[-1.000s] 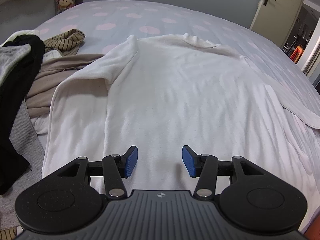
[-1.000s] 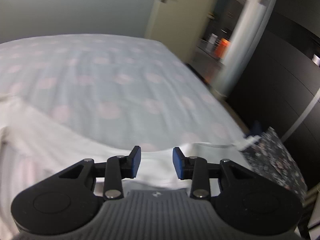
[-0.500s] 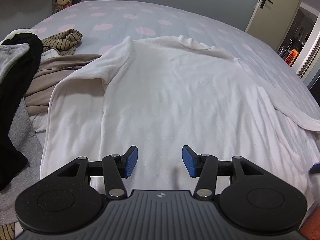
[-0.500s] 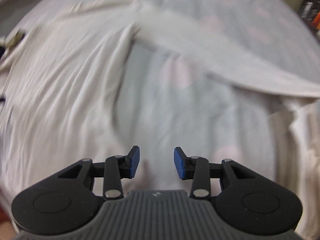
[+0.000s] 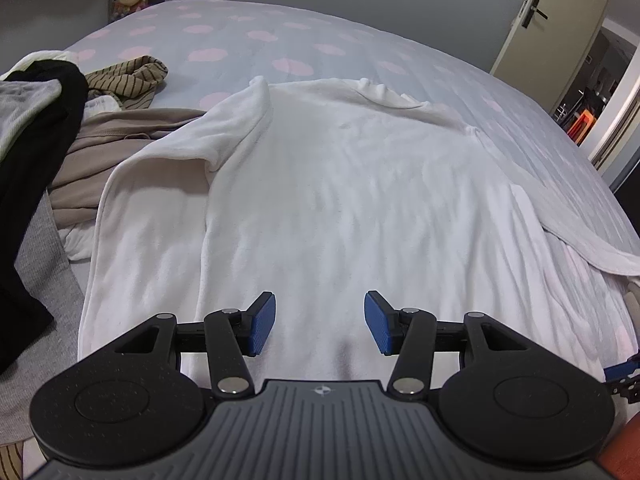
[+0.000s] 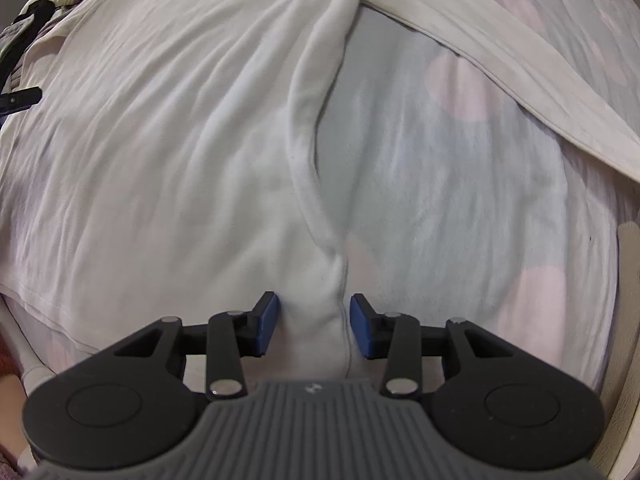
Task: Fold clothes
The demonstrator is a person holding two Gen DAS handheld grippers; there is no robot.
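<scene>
A white sweater (image 5: 340,184) lay spread face-down or face-up (the pictures did not settle which) on a spotted bed (image 5: 280,36), collar toward the far side, its left sleeve (image 5: 160,200) doubled down along the body and its right sleeve (image 6: 500,64) stretched out across the sheet. Within the last second the right tongs (image 6: 312,326) had swung from a view of bare bedding and the doorway down onto the garment's right side seam (image 6: 320,184), and they now stood wide apart astride that seam near the hem, gripping nothing. The left tongs (image 5: 320,322) had barely shifted, hovering equally wide over the sweater's lower body, also holding nothing. The swing suggested the right edge was about to be taken up for a fold, though no cloth had yet been pinched; whether the sleeve or the side panel was meant could not be told. To the left a heap of other clothes (image 5: 60,120), black, grey, beige and striped, lay unfolded. A door (image 5: 532,20) stood ajar beyond the bed.
</scene>
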